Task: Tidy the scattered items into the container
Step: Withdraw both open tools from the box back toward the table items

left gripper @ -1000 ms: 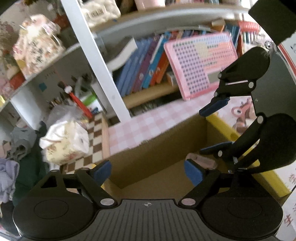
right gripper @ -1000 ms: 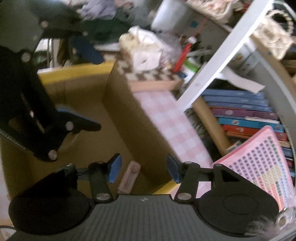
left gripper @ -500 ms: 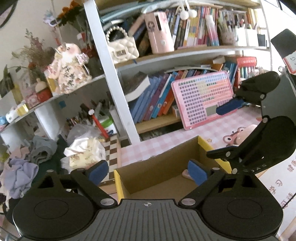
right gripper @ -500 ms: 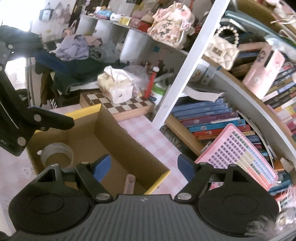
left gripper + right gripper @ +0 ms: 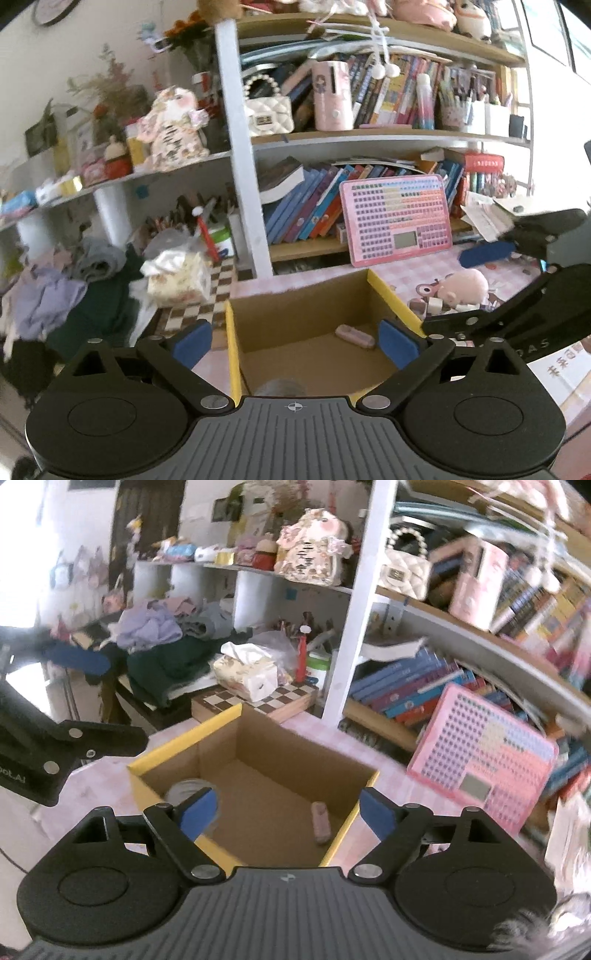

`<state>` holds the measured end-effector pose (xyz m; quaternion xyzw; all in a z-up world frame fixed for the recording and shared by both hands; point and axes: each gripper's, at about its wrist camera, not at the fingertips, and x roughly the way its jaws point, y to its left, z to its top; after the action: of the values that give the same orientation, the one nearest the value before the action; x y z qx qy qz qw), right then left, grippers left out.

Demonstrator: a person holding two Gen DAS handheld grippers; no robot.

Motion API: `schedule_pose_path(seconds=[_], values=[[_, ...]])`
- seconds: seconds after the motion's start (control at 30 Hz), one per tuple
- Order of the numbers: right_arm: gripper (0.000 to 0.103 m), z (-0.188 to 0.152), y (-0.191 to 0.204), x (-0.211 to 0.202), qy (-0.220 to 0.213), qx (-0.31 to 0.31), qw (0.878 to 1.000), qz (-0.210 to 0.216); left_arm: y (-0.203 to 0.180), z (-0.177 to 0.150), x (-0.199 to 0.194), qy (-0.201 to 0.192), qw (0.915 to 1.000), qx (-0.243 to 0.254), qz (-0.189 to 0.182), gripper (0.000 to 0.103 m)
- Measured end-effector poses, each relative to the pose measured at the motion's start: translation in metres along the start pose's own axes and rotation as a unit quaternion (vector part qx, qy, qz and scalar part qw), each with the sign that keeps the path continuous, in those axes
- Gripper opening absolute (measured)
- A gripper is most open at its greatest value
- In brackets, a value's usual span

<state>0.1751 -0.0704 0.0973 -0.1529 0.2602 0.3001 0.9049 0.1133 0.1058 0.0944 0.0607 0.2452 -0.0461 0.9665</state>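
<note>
Since the pink case (image 5: 320, 823) and tape roll (image 5: 190, 792) already lay in the box (image 5: 255, 746), my left gripper (image 5: 295, 341) and right gripper (image 5: 282, 812) hung spread and empty above it, free for that pink pig (image 5: 463, 286).

A floral tissue box (image 5: 246, 675) sits on a brown-and-white chequered board (image 5: 280, 701), near a leaning pink keyboard (image 5: 397, 218) against shelved books (image 5: 306, 210).

Box top: the cardboard box (image 5: 236, 755) is open upward, its mouth unobstructed.
Box floor: bare in the middle; pink case (image 5: 320, 822) by one wall, tape roll (image 5: 184, 788) in a corner.
Behind box: bookshelf post (image 5: 356, 602) and tissue box (image 5: 245, 670) stand near.
</note>
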Motion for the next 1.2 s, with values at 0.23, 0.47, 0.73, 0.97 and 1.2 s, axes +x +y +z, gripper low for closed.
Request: schedule_pose_path(seconds=[0.23,0.47,0.73,0.97,1.2], values=[[0.087,-0.032,0.012,-0.02,0.016,0.065,0.998,-0.021,0.005,-0.029,-0.029,0.008,0.9992,-0.036,0.013,0.099],[0.088,-0.068,0.026,-0.027,0.039,0.105,0.992,-0.06,0.003,-0.06,-0.039,0.032,0.997,-0.066,0.026,0.099],[0.092,-0.107,0.057,-0.038,0.045,0.098,0.989,-0.105,-0.007,-0.087,-0.045,0.056,0.9961,-0.063,0.024,0.099],[0.095,-0.127,0.069,-0.043,0.062,0.119,0.983,-0.127,-0.021,-0.107,-0.045,0.081,0.9937,-0.077,0.004,0.099],[0.096,-0.142,0.072,-0.048,0.093,0.137,0.976,-0.14,-0.035,-0.113,-0.035,0.105,0.9919,-0.066,-0.03,0.099]])
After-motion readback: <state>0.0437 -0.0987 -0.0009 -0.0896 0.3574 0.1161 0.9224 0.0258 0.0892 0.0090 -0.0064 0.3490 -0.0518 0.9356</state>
